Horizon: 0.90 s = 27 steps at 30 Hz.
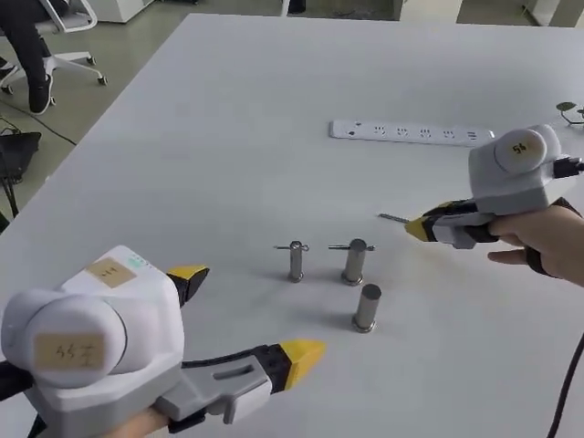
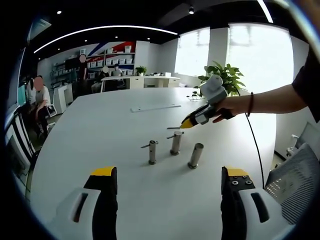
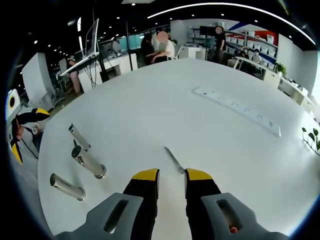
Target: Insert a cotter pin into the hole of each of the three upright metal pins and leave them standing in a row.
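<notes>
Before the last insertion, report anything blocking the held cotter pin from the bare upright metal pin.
Nothing visible: open white tabletop lies between the right gripper's thin cotter pin and the bare cylindrical metal pin.

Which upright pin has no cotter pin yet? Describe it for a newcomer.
On the white table, in front of the power strip, three metal pins stand together. The bare pin stands nearest the wearer; the far-left pin and the far-right pin each carry a thin cotter pin crosswise near the top.
</notes>
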Each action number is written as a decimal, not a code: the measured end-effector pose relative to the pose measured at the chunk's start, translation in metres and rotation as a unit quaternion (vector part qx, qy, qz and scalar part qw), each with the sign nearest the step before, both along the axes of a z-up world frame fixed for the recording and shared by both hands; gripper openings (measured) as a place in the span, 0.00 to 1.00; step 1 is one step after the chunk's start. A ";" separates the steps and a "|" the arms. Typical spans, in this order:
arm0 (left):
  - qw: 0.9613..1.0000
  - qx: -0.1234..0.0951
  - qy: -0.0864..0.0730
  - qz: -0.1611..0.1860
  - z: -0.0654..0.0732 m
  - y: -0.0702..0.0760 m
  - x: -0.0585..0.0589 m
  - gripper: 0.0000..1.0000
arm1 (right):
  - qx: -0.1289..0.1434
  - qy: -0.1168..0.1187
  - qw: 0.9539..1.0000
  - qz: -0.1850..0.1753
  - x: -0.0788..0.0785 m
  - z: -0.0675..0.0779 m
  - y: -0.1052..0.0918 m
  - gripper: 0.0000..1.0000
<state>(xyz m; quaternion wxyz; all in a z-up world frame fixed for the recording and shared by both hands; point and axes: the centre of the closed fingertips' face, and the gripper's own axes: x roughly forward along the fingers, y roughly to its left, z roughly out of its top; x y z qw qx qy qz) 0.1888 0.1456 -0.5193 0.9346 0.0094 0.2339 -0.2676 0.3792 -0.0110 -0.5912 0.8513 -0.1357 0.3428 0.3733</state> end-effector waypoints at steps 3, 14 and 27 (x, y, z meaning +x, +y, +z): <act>1.000 0.000 0.001 0.000 -0.001 0.000 0.001 0.85 | -0.008 -0.003 1.000 -0.002 0.005 -0.004 0.000 0.15; 1.000 0.002 0.014 -0.012 -0.008 -0.005 0.001 0.83 | -0.011 0.003 1.000 -0.011 0.022 -0.017 -0.003 0.12; 1.000 -0.003 0.009 -0.015 -0.004 -0.007 0.004 0.81 | -0.047 -0.008 0.999 0.024 0.019 -0.020 -0.001 0.00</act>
